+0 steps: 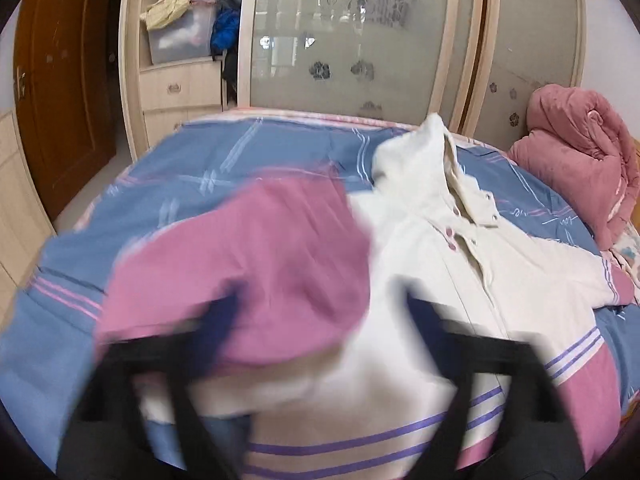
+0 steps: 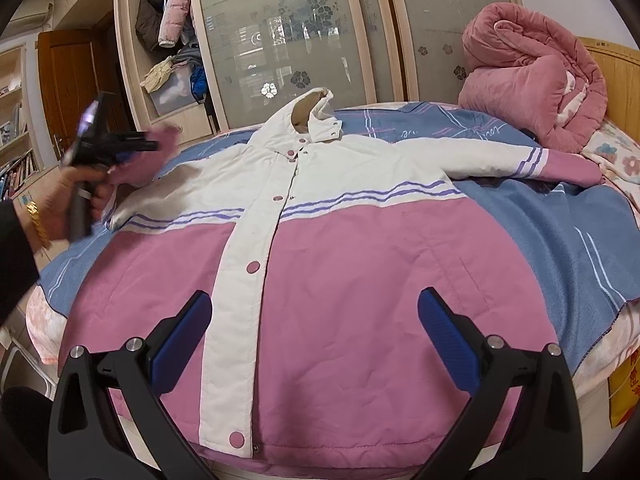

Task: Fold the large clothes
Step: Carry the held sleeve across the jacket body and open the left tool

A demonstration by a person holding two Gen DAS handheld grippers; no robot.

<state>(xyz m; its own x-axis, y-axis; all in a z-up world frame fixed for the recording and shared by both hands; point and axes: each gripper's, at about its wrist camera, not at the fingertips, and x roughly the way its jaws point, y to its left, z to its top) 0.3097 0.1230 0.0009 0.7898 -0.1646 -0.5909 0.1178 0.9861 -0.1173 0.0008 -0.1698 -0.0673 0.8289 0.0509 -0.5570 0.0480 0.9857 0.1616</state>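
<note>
At the far left of the right wrist view, a hand (image 2: 60, 204) holds the left gripper (image 1: 316, 316) beside the jacket's pink sleeve cuff (image 2: 146, 156); its jaws are spread, with the cuff lying loose between them. The pink-and-white jacket (image 2: 340, 260) lies front up, snapped shut, on the blue bedspread (image 2: 560, 232). The right gripper (image 2: 314, 332) hovers spread wide over the hem, holding nothing. A rolled pink quilt (image 2: 528, 88) sits at the right.

jacket (image 2: 320, 264): 1 | quilt (image 2: 532, 84): 1 | tongs (image 2: 316, 344): 2 | bed (image 2: 560, 232): 1
</note>
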